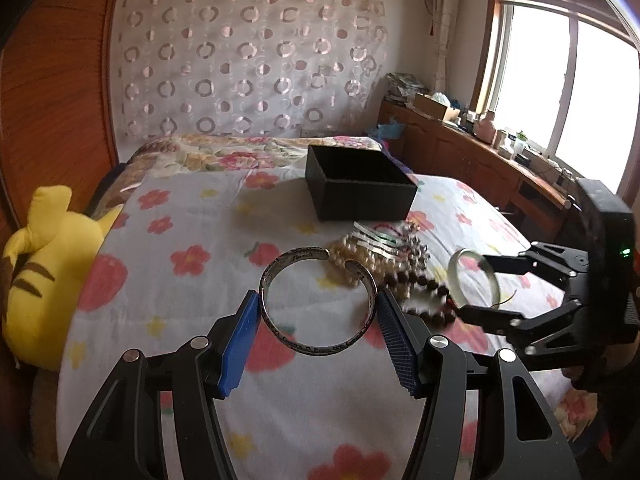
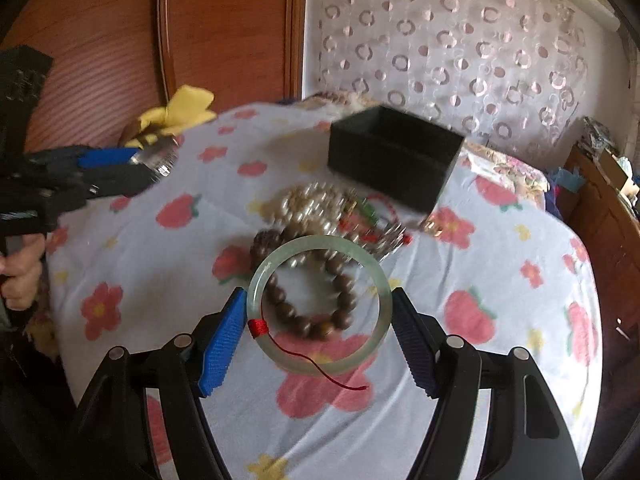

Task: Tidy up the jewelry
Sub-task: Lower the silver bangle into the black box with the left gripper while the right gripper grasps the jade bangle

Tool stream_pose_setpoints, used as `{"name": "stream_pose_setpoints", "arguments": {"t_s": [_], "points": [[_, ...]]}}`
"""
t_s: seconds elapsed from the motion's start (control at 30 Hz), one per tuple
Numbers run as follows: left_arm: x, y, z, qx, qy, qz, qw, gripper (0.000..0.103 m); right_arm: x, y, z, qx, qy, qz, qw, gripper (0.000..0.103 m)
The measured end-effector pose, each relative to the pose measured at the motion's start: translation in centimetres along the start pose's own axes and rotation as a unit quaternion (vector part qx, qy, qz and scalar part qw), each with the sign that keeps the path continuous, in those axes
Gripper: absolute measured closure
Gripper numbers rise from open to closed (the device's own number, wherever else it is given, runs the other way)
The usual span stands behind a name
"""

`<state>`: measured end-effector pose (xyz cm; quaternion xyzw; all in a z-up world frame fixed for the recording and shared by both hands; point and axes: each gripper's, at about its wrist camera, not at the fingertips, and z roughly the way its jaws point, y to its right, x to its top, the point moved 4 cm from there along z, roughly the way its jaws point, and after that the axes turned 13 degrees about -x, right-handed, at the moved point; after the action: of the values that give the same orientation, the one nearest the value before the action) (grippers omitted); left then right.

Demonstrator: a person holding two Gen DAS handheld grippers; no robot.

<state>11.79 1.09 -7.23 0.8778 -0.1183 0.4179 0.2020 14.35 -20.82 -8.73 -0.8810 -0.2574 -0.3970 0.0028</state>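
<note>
Lifting two bangles off the bed: left gripper (image 1: 316, 316) pinches the silver cuff (image 1: 318, 300) across its width, right gripper (image 2: 320, 338) clamps the jade bangle (image 2: 320, 304). Both tilt downward above the jewelry pile (image 2: 320, 216). Next: carry each to the black box (image 1: 360, 182) behind the pile and release inside.

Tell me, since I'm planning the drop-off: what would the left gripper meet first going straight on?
Probably the jewelry pile just beyond the silver cuff bracelet in the left gripper, not the black box farther back; depth is unclear.
</note>
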Motion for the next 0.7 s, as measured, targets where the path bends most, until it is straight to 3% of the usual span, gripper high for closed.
{"name": "stream_pose_setpoints", "arguments": {"t_s": [0.2, 0.7], "points": [[3.1, 0.7, 2.5, -0.006, -0.004, 0.022, 0.9997, 0.046, 2.1, 3.2, 0.0, -0.005, 0.021, 0.013, 1.0, 0.029], [10.3, 0.1, 10.5, -0.021, -0.03, 0.047, 0.9982, 0.046, 6.0, 9.6, 4.5, -0.003, 0.025, 0.039, 0.999, 0.029]]}}
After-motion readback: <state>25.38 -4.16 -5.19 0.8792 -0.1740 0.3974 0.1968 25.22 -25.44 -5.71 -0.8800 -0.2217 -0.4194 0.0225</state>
